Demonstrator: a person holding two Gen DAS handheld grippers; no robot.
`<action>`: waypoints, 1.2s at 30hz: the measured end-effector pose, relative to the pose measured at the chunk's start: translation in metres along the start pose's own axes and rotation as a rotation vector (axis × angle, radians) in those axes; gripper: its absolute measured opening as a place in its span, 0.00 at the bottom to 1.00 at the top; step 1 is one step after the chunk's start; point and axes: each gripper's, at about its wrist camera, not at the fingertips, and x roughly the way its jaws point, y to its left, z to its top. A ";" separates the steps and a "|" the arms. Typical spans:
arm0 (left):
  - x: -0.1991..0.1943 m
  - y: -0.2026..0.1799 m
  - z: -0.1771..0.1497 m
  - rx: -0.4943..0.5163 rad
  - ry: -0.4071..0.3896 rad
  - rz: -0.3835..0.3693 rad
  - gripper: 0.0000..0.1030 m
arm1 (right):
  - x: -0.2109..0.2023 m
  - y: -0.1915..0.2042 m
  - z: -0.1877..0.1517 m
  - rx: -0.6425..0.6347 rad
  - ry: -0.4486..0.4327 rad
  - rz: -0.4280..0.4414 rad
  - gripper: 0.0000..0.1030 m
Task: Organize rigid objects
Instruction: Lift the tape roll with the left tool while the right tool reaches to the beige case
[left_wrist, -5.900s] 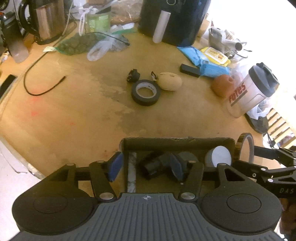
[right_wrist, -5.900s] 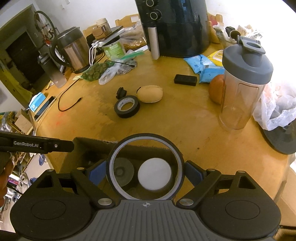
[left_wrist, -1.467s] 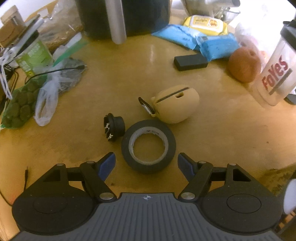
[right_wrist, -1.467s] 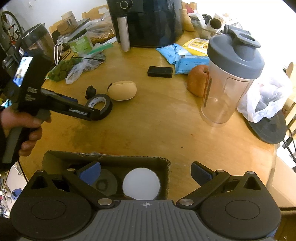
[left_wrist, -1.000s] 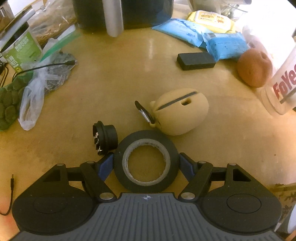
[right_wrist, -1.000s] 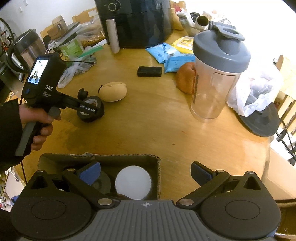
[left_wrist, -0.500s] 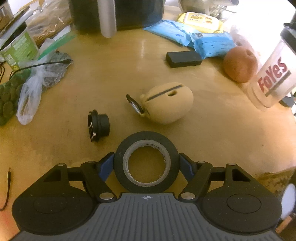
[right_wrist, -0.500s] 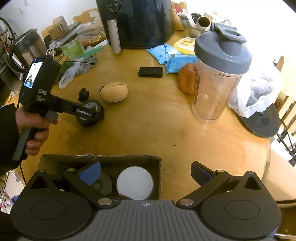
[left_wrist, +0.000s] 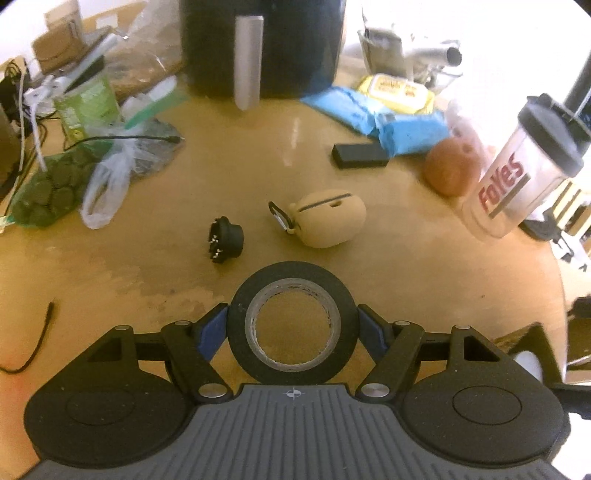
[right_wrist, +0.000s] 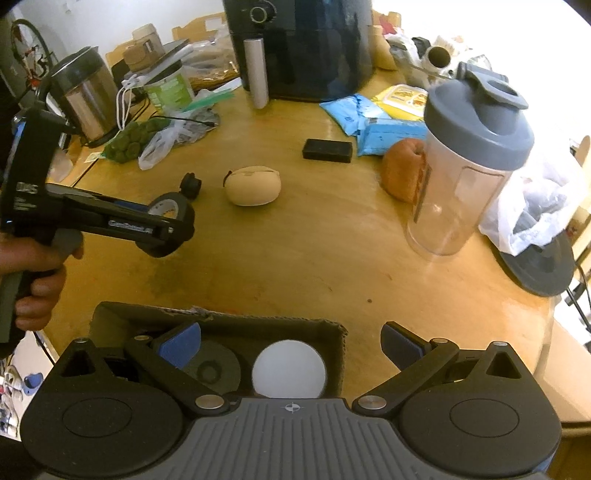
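1. Clamping the black tape roll by its smooth rim, the left gripper holds it above the worn wooden desk.
2. Right gripper gapes empty over the cardboard box at the desk's near edge.

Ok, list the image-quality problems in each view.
Left wrist view: blown-out white top right behind the shaker bottle, glare streak on the table, motion blur at the edges, tape roll sharp. Right wrist view: overexposed right corner, fisheye-bent air fryer, slightly blurred left gripper.
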 end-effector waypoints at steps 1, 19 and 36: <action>-0.005 0.000 -0.001 -0.005 -0.008 0.002 0.70 | 0.000 0.001 0.001 -0.005 -0.002 0.003 1.00; -0.079 0.004 -0.037 -0.145 -0.071 0.047 0.70 | 0.018 0.025 0.033 -0.109 -0.024 0.069 1.00; -0.116 -0.009 -0.076 -0.251 -0.096 0.086 0.70 | 0.060 0.037 0.074 -0.139 -0.005 0.081 1.00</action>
